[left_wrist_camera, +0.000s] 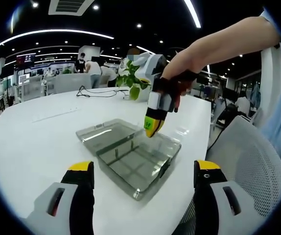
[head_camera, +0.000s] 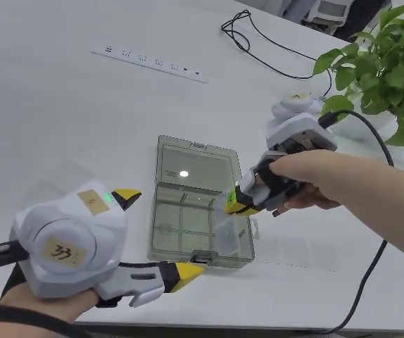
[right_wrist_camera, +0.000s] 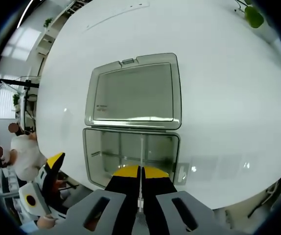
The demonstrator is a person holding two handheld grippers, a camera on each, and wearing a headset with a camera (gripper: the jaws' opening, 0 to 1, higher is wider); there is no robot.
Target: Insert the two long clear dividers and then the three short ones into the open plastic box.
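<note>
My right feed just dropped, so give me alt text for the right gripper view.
The right tool is shut on a clear divider, held edge-on over the open plastic box on the white table. The box's lid lies flat open beyond it.

Glossy plastic box (head_camera: 195, 165), matt table (head_camera: 61, 127)
The box is smoky, see-through; the divider (head_camera: 223, 224) is clear plastic; the table is smooth and white.

Box (head_camera: 195, 169) on table (head_camera: 61, 127); power strip (head_camera: 149, 62) behind it; plant (head_camera: 385, 63) behind, to the right
</note>
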